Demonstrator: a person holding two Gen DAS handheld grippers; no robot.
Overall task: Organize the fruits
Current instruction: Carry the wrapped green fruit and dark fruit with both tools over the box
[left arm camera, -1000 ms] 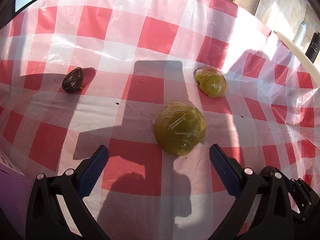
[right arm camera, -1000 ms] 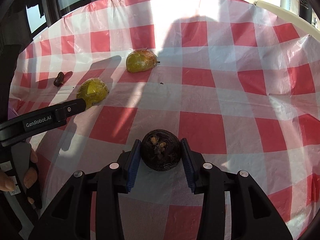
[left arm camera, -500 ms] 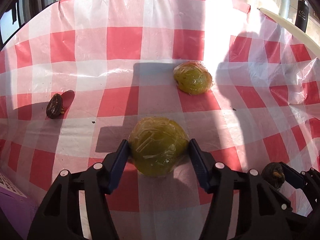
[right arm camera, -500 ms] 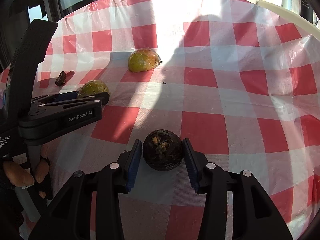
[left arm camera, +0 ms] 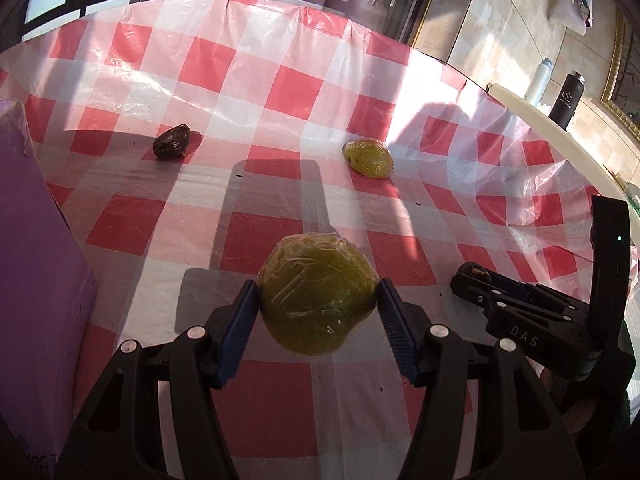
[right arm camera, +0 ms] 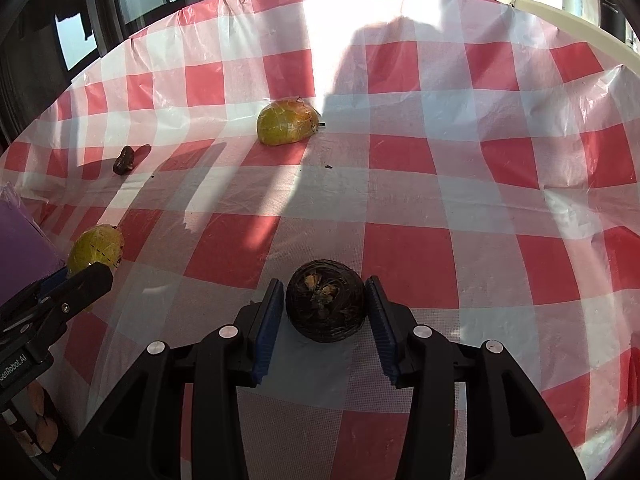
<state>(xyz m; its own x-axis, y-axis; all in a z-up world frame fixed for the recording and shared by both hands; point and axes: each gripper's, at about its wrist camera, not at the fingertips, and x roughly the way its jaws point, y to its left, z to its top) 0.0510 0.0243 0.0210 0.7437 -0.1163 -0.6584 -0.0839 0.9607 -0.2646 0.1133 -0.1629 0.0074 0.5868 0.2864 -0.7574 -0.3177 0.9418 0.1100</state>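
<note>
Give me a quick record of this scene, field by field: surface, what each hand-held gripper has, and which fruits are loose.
surface: red and white checked tablecloth
left hand-held gripper: shut on the wrapped green fruit
right hand-held gripper: pads flank the dark round fruit; a thin gap shows on each side
loose fruit: second wrapped green fruit, small dark fruit, both resting on the cloth
other: purple box at the left edge; two bottles beyond the table
</note>
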